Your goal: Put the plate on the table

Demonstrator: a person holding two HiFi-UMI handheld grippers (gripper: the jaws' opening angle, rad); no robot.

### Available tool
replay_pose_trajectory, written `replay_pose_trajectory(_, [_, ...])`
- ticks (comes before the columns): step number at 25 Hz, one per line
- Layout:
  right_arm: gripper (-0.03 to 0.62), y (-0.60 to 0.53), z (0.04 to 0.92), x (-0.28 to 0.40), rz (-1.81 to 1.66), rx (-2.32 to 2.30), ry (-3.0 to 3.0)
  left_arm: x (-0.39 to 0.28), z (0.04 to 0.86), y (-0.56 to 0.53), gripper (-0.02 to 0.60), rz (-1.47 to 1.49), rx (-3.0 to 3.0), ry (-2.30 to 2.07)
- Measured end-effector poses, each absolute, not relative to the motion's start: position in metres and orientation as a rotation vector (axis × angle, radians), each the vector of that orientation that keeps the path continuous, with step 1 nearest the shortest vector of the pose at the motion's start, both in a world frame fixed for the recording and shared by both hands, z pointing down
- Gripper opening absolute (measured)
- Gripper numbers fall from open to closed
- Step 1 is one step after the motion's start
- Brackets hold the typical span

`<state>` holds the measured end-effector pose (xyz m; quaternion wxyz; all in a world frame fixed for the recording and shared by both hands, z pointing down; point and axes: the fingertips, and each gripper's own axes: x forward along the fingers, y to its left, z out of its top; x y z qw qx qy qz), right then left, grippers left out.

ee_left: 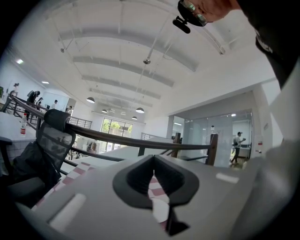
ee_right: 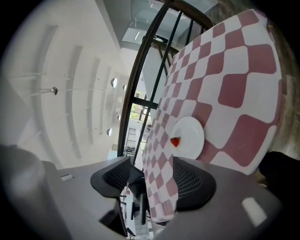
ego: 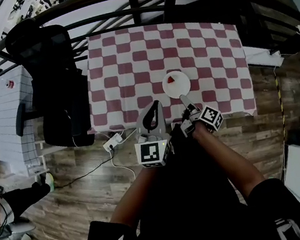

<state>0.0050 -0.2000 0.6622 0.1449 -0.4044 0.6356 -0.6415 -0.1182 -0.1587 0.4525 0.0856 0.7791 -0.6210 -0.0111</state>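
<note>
Here, seen from above, a white plate [ego: 176, 84] is shown lying flat on the table [ego: 122, 58], which is covered by a red and white checked cloth. The plate sits close to the table's near edge, and a small red item [ego: 170, 79] is seen on it. The right gripper [ego: 187, 106] is held just short of the plate, apart from it and aimed slightly downward at it. In the right gripper view its jaws stand wide apart, and only the cloth is seen through the gap, the plate [ee_right: 188, 137] lying ahead and clear of both pads. This is judged to be the pose of a gripper that no longer carries anything, so the placing looks done. The left gripper [ego: 156, 106] is held level beside the right one, short of the table edge. Its jaws are drawn together with only a thin slit between them and nothing is gripped, so it is judged to be idle. A black chair [ego: 56, 86] stands beyond it, further out on its outer side.
</note>
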Motion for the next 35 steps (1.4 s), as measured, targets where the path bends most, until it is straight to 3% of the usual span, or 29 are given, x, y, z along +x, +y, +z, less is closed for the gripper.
replay_pose_trajectory(3, [0.221,-0.191,0.633,-0.005,-1.787,-1.118,1.839,-0.117,0.455,-0.151,0.008,-0.037,2.333,-1.827])
replay_pose_trajectory(5, [0.078,-0.185,0.613,-0.003,-1.694,-1.163,1.876,-0.116,0.457,-0.145,0.009,-0.042,2.335,-1.810])
replay_pose_trajectory(8, [-0.002,-0.178,0.581,0.000,-1.569,-1.219,1.921,-0.111,0.455,-0.137,0.009,-0.064,2.354,-1.782])
replay_pose_trajectory(17, [-0.002,-0.138,0.519,-0.029,-1.409,-1.210,2.159,-0.121,0.453,-0.104,0.009,-0.119,2.304,-1.746])
replay_pose_trajectory(35, [-0.002,-0.064,0.429,-0.067,-0.343,-1.293,2.904,-0.114,0.433,-0.064,0.008,-0.059,2.374,-1.851])
